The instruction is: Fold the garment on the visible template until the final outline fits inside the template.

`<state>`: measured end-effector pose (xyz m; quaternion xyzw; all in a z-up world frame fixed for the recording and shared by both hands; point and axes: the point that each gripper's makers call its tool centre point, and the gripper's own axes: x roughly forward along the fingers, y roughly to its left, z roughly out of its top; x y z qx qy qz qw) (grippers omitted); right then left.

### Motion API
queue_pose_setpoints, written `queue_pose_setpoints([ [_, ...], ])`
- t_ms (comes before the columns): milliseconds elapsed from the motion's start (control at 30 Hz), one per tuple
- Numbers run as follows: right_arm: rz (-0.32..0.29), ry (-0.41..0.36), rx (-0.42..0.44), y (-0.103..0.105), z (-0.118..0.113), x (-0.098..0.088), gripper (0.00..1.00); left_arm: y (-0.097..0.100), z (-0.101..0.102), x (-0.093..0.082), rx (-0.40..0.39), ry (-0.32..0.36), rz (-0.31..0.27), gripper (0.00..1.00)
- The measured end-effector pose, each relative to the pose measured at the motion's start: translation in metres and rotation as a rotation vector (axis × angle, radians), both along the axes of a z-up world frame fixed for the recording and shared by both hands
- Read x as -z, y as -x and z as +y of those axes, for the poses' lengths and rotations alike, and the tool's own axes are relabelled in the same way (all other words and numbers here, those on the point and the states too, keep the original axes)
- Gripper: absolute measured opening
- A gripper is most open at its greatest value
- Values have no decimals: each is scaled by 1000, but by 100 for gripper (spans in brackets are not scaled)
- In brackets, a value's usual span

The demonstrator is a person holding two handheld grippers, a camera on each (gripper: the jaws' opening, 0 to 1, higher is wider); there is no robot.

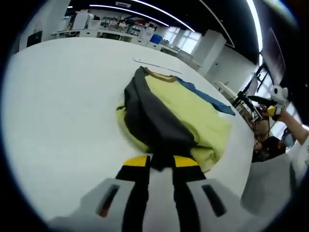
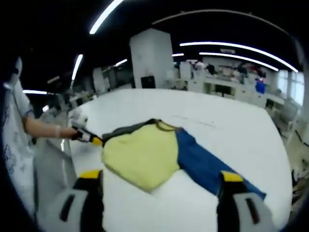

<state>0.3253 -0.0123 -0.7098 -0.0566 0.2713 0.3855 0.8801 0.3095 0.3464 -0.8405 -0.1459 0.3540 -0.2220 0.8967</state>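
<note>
A yellow garment with a brown collar lies on the white table. Its dark grey sleeve is folded over the yellow body, and my left gripper is shut on the end of that sleeve. A blue sleeve lies flat on the far side. In the right gripper view the garment and blue sleeve lie just ahead of my right gripper, which is open wide and holds nothing. There the left gripper grips the grey sleeve at the garment's left edge.
A thin pale line marks the table beyond the collar. A person in a white shirt stands at the table's left edge. The table's edge runs close to the garment's right. Benches with equipment stand far behind.
</note>
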Motion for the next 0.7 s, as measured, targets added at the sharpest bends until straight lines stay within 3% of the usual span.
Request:
queue_pose_setpoints([
  [167,15,3,-3,3,1,6,99,0,2,2,-18,2,4,0],
  [267,9,-3,-4,4,3,3,99,1,3,-5,-35,9,2,0],
  [467,8,-10,-4,1,5,0,99,-6,5,-42,-17,13,-81,0],
  [700,11,-16,-7,2,8,2,99,-22,-8,-86,30,33,-165,0],
])
